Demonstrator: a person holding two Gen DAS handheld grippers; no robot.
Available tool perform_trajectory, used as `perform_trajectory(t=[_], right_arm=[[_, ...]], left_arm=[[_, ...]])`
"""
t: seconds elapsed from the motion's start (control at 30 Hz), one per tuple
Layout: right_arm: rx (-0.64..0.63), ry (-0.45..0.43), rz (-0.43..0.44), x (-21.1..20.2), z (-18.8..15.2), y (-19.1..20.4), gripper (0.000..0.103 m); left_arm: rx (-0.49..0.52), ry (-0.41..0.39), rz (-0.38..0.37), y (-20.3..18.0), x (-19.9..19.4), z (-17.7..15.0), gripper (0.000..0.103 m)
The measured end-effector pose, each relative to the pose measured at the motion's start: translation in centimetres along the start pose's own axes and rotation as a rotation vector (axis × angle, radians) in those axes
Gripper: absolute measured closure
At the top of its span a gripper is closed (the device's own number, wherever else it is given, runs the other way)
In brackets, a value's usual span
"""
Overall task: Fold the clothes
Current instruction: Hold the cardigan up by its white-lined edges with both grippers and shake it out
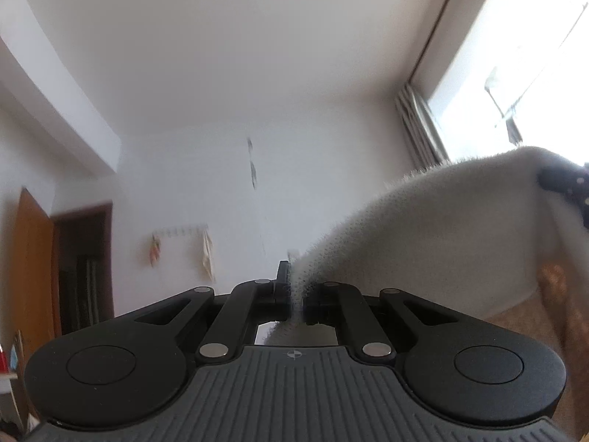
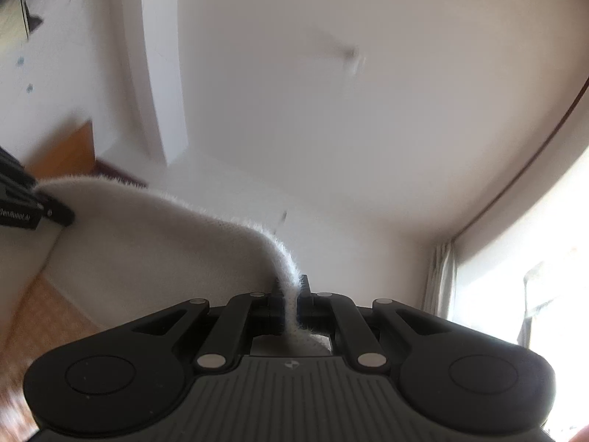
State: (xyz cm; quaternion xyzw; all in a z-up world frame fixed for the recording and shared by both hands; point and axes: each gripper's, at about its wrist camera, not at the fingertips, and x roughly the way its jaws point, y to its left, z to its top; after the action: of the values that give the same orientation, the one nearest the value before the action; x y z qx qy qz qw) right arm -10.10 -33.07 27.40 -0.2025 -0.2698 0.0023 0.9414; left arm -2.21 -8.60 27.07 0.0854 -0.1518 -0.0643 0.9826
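Both claws are clamped tight on one fuzzy white garment [image 1: 441, 235]: the left gripper [image 1: 294, 291] pinches one end of its upper edge, the right gripper [image 2: 292, 294] the other, so the cloth hangs stretched between them, lifted toward the ceiling [image 1: 257, 55] with the window [image 1: 515, 73] off to one side. This looks like the lift-and-spread step. Next probably comes lowering it flat, keeping the edge taut and both grips level.

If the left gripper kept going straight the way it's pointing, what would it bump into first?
Probably nothing close. The left gripper, its jaws shut on the fuzzy white garment, points slightly upward at open room. The far white wall looks first in line, though depth is hard to judge.
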Motion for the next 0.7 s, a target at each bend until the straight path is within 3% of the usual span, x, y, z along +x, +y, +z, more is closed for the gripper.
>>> perform_trajectory(t=[0.3, 0.5, 0.7], right_arm=[[-0.009, 0.263, 0.042, 7.4, -12.5, 3.8, 0.1], [0.087, 0.517, 0.098, 15.6, -26.1, 7.1, 0.1], [0.112, 0.788, 0.185, 23.0, -41.6, 14.0, 0.1]], left_arm=[[0.03, 0.265, -0.053, -3.6, 13.0, -11.8, 0.099], [0.084, 0.443, -0.087, -7.0, 22.4, -22.4, 0.098], [0.145, 0.697, -0.086, -8.0, 29.6, -35.9, 0.097]])
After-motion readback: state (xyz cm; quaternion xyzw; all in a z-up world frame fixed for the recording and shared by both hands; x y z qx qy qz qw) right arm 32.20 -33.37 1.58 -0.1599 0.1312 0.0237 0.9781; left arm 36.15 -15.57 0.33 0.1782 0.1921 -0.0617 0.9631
